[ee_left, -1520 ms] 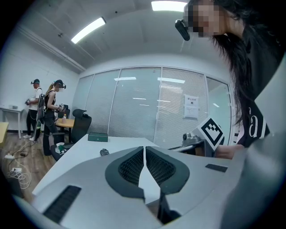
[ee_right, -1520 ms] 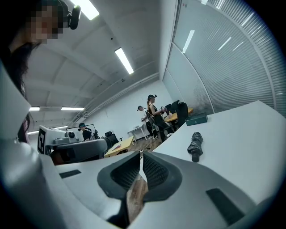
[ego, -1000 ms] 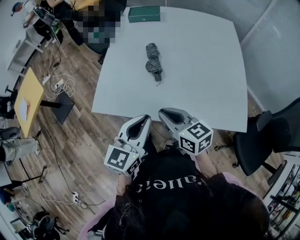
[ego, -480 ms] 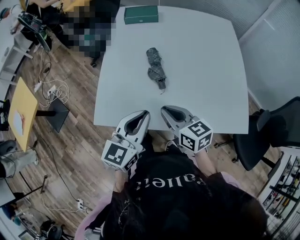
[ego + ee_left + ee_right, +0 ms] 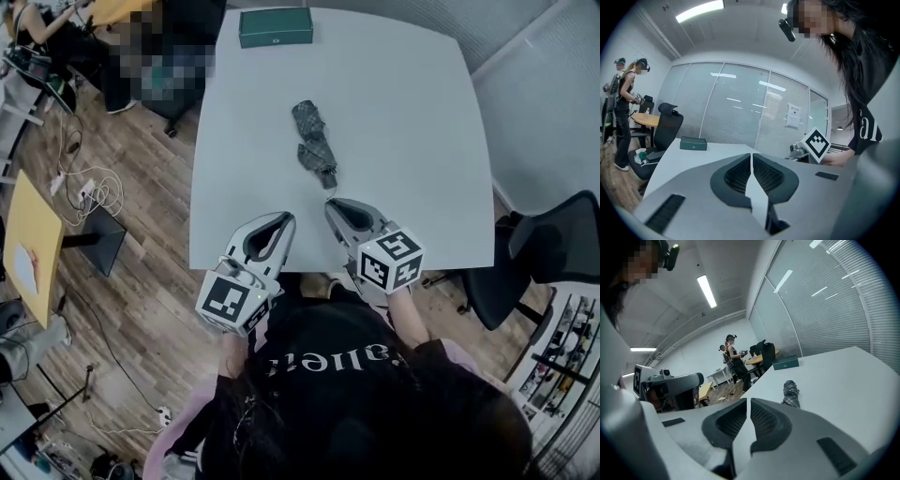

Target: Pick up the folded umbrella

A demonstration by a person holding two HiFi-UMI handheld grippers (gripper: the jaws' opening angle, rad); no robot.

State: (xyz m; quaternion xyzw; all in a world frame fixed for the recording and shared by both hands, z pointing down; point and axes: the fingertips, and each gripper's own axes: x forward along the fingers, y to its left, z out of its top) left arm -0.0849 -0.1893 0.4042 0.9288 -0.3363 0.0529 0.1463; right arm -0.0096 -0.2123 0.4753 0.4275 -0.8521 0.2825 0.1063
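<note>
One green box beyond umbrella

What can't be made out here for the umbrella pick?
- Right gripper view: the near end of the folded umbrella, hidden behind the right hand-held gripper.
- Left gripper view: the umbrella doesn't show at all; the body of the left hand-held gripper fills the lower frame.
- Head view: any print on the green box, too small.
</note>
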